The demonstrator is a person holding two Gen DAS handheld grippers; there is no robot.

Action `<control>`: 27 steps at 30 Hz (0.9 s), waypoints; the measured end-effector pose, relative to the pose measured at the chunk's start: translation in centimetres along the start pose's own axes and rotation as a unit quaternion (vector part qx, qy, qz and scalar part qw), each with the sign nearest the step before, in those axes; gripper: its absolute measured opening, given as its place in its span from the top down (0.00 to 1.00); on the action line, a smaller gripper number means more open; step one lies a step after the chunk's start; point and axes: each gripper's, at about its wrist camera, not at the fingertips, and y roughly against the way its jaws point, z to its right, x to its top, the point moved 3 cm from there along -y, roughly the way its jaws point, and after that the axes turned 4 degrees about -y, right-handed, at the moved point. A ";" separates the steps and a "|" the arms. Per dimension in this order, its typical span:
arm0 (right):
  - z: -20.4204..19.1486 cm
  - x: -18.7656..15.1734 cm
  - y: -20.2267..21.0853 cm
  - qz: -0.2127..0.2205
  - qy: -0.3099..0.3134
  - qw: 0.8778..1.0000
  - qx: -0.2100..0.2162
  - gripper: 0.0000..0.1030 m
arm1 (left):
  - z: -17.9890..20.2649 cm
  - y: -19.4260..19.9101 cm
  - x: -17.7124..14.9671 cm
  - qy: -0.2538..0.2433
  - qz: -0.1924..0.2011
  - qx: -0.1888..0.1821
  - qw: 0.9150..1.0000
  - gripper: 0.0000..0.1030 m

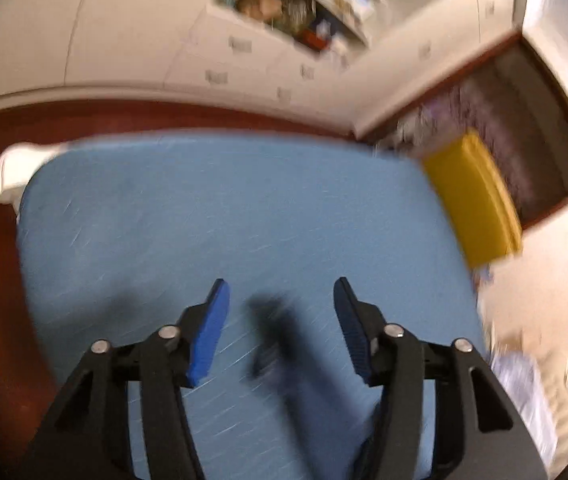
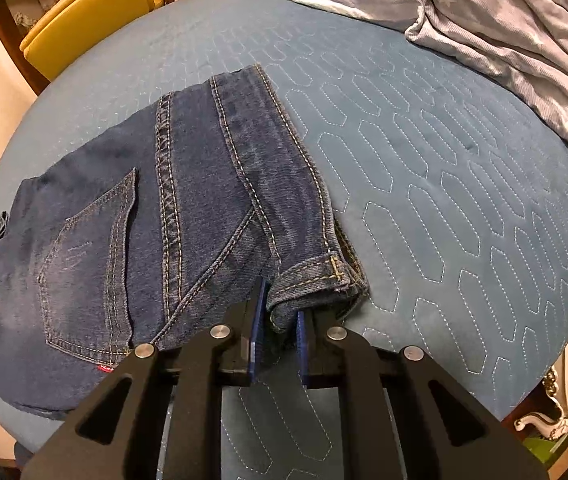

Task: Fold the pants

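- Step, as I read it: mid-fold. The jeans [image 2: 156, 216] are already doubled over on the bed [image 2: 423, 168], with the leg hems brought to the near edge, lower centre of the right view.
- Right tool [image 2: 278, 320]: clamped on the hem [image 2: 315, 280]; denim is bunched between the two blue pads [image 2: 258, 320], which stand almost together.
- Left tool [image 1: 282, 324]: parted, gripping nothing. A dark blurred shape [image 1: 284, 352] sits in the gap, likely denim, but it touches neither pad as far as the blur allows.
- Left view is heavily smeared; it shows mostly bare bed, cupboards at the top and a yellow chair [image 1: 471, 200] at right.
- Where the jeans lie: left and centre of the right view, back pocket [image 2: 84, 256] up at lower left, folded legs running to upper centre, the hem touching the right tool. A star-print blanket [image 2: 483, 20] lies well apart at upper right.
- Next move, my guess: the left tool needs a fresh hold on the other hem corner or the fold edge, then both carry the cloth across for another fold. Or the right lets go and the stack gets smoothed.
- Risk: pulling with one tool only would skew the layers.
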 end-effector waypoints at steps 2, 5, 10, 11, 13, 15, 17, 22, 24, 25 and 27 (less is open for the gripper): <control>-0.3 0.0 0.1 -0.003 0.004 1.000 -0.006 0.91 | -2.5 -1.5 -3.1 -0.037 -0.044 -0.012 0.998 0.65; -0.7 -0.1 0.1 -0.005 0.007 1.000 -0.016 0.90 | -2.8 -3.8 -6.3 -0.076 -0.088 -0.027 0.993 0.68; -1.0 -0.2 0.2 -0.007 0.010 1.000 -0.027 0.90 | -0.2 -7.3 -6.4 -0.119 -0.098 -0.019 0.988 0.68; -1.0 -0.3 0.2 -0.008 0.010 1.000 -0.027 0.90 | 0.3 -7.9 -6.9 -0.135 -0.109 -0.008 0.985 0.68; -1.0 -0.3 0.2 -0.009 0.011 1.000 -0.027 0.90 | 0.4 -9.1 -7.0 -0.153 -0.126 0.019 0.980 0.82; -1.0 -0.2 0.2 -0.011 0.015 0.999 -0.027 0.91 | 0.4 -7.5 -6.3 -0.164 -0.125 0.014 0.978 0.86; -1.0 0.0 0.2 -0.017 0.015 0.999 -0.024 0.91 | 1.1 -3.6 -4.8 -0.184 -0.102 0.017 0.977 0.86; -0.6 0.8 -0.3 -0.029 0.016 0.999 -0.021 0.91 | -0.3 4.3 -1.4 -0.182 -0.097 0.030 0.978 0.86; -0.5 0.8 -0.4 -0.027 0.015 0.999 -0.020 0.91 | -2.3 4.2 -2.8 -0.193 -0.112 0.059 0.973 0.86; -0.5 0.9 -0.4 -0.026 0.015 0.999 -0.019 0.91 | -3.6 3.5 -3.0 -0.179 -0.126 0.058 0.974 0.85; -0.5 0.9 -0.3 -0.024 0.017 0.999 -0.019 0.91 | -7.3 1.1 -4.0 -0.155 -0.155 0.095 0.971 0.83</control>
